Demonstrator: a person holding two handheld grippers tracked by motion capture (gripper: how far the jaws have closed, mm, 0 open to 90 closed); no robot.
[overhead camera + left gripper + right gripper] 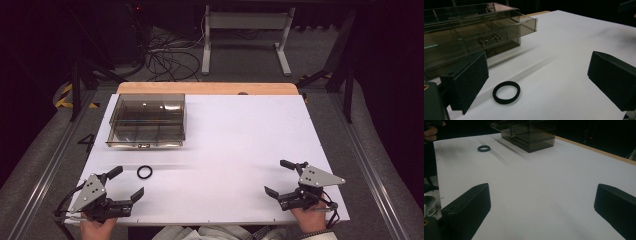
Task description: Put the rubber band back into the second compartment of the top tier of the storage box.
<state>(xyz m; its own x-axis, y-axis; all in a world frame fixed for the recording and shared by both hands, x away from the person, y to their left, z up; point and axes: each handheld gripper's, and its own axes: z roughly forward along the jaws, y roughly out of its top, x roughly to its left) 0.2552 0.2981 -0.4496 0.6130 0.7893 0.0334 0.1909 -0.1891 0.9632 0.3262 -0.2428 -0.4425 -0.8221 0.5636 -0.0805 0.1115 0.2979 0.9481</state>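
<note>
White table (240, 130), ring (144, 172) near gaping left claw (129, 184)

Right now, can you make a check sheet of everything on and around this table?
Surface: white table, flat, with a wooden edge at the far side.
Job's things: black ring lying flat just ahead of the left gripper; smoky clear drawer box behind it, its drawer looks slightly pulled out.
Clutter: nothing seen.
Grippers: left gripper open, empty; right gripper open, empty, far from the ring.
Cables: one trails from each gripper; a tangle of cables lies on the floor beyond the table.
Surroundings: dark room, white table frame behind, grey floor.
</note>
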